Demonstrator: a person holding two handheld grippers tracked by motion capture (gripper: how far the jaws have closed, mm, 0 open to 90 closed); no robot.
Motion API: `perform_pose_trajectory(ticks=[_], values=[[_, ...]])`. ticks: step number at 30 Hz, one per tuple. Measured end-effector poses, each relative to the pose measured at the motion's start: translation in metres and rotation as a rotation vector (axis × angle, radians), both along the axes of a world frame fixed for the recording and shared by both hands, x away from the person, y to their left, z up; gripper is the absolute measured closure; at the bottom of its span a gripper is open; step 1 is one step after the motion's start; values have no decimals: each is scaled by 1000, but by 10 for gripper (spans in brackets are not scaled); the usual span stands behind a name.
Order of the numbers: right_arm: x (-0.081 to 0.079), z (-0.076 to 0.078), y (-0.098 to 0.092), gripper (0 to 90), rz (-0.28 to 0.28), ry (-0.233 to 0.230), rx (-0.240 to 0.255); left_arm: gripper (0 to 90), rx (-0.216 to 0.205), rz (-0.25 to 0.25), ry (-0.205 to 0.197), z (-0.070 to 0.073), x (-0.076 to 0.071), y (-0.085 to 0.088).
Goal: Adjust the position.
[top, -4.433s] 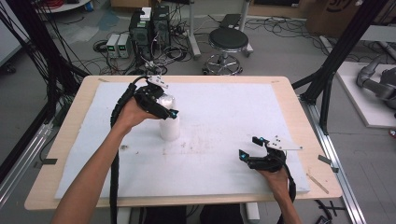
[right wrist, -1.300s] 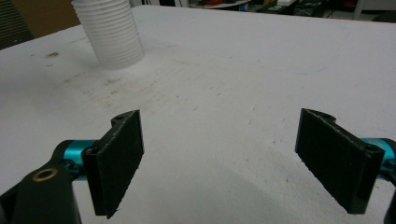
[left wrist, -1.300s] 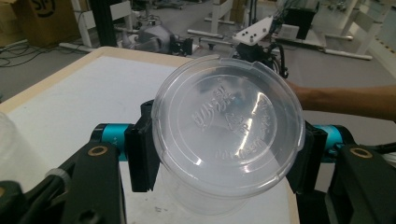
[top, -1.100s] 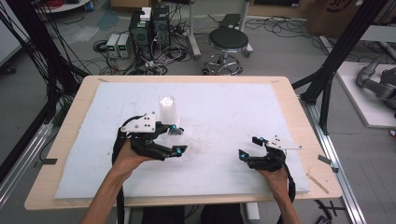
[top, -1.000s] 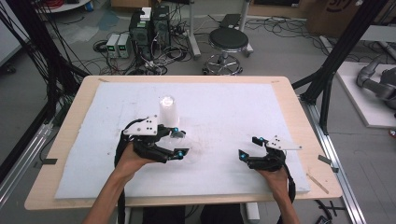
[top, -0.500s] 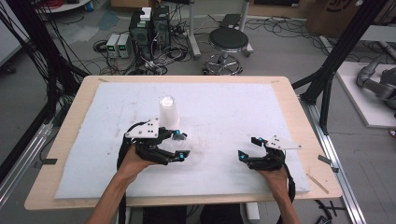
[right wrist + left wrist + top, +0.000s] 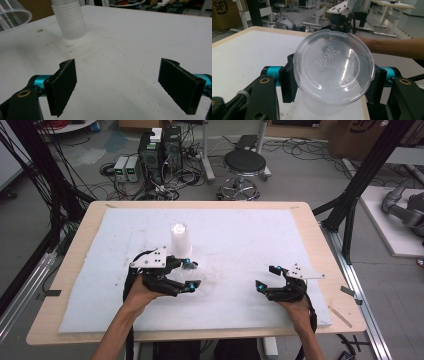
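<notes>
Left gripper [image 7: 192,274] has one clear cup [image 7: 204,281] off the white cup stack [image 7: 178,239]; next move, likely: set it down clear of the stack.
High view: cup held just in front of the stack. Left gripper view: jaws clamp the cup's sides [image 7: 333,72]. Right gripper view: right gripper [image 7: 125,86] spread wide, empty, stack [image 7: 68,20] beyond.

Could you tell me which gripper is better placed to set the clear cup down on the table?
Left, probably: the left gripper already clamps the clear cup, while the right gripper is open, holding nothing.
</notes>
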State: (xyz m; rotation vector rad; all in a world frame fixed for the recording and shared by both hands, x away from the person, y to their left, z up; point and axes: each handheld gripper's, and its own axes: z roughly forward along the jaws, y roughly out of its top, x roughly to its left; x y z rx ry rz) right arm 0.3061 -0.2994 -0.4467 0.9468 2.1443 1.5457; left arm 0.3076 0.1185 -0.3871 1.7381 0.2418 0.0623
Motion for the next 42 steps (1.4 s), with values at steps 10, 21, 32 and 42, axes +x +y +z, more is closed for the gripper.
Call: perform_pose_trajectory(ticks=[10, 21, 32, 42], values=[[-1, 41, 16, 154, 215, -59, 51, 396, -65, -23, 3, 0, 1, 3], [0, 70, 51, 153, 447, -96, 57, 398, -106, -47, 5, -1, 2, -1], [13, 75, 102, 154, 691, -72, 85, 401, -107, -73, 6, -4, 2, -13], [20, 70, 131, 154, 748, -60, 48, 403, -112, -73, 0, -3, 2, -12]])
